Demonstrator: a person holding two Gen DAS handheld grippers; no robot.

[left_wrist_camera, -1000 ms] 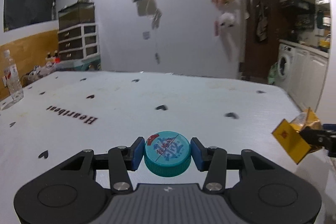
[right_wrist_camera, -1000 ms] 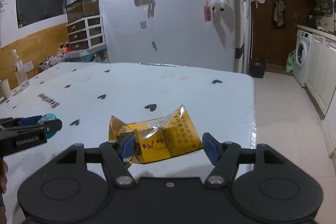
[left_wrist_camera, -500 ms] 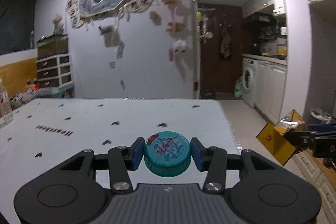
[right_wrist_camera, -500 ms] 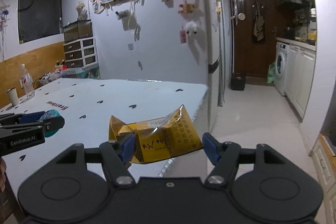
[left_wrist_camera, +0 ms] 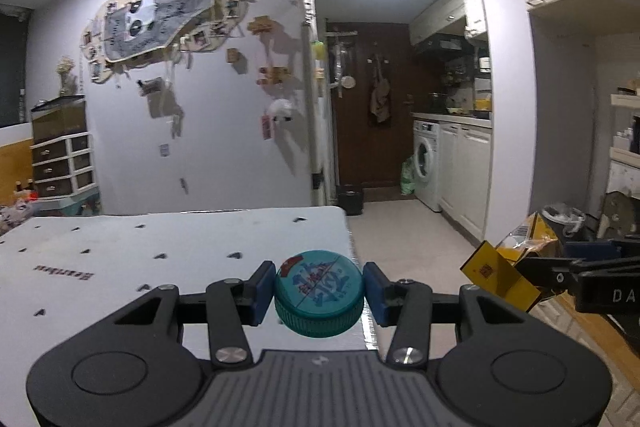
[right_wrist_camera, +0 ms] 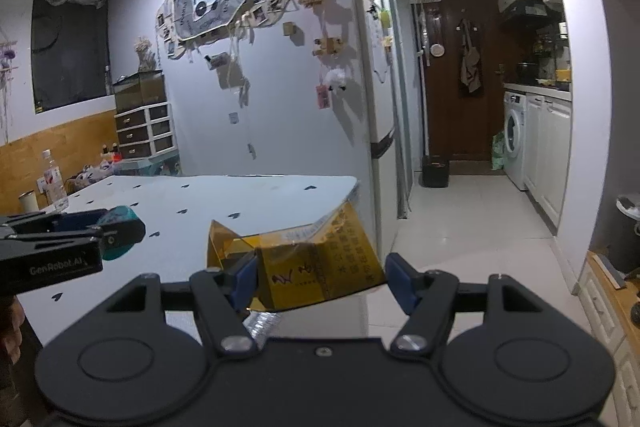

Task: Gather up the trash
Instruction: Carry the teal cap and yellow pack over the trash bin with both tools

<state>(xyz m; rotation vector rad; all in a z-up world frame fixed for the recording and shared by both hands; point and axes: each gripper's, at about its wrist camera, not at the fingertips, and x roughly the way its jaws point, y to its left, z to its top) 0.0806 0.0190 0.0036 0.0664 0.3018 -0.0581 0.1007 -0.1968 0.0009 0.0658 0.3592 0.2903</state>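
Note:
My left gripper [left_wrist_camera: 320,285] is shut on a teal bottle cap [left_wrist_camera: 320,311] with a printed top, held over the right edge of the white table [left_wrist_camera: 160,247]. My right gripper [right_wrist_camera: 322,277] is shut on a crumpled yellow pack [right_wrist_camera: 316,255] with dark lettering, carried just past the table's corner [right_wrist_camera: 340,183]. In the left wrist view the right gripper [left_wrist_camera: 560,267] and its yellow pack [left_wrist_camera: 500,275] hang at the right, over the floor. In the right wrist view the left gripper [right_wrist_camera: 112,231] with the cap [right_wrist_camera: 122,215] shows at the left.
A bin with a white liner [right_wrist_camera: 626,227] stands on the floor at the right, also seen as a bin [left_wrist_camera: 564,217] past the yellow pack. A fridge [right_wrist_camera: 380,107] stands behind the table. A water bottle [right_wrist_camera: 54,183] stands at the table's far left. The tiled floor [right_wrist_camera: 460,219] runs toward a washing machine [right_wrist_camera: 514,143].
Both grippers have swung right and slightly up, from above the table to its right edge and the floor beyond. The cap and the yellow pack stay gripped as before.

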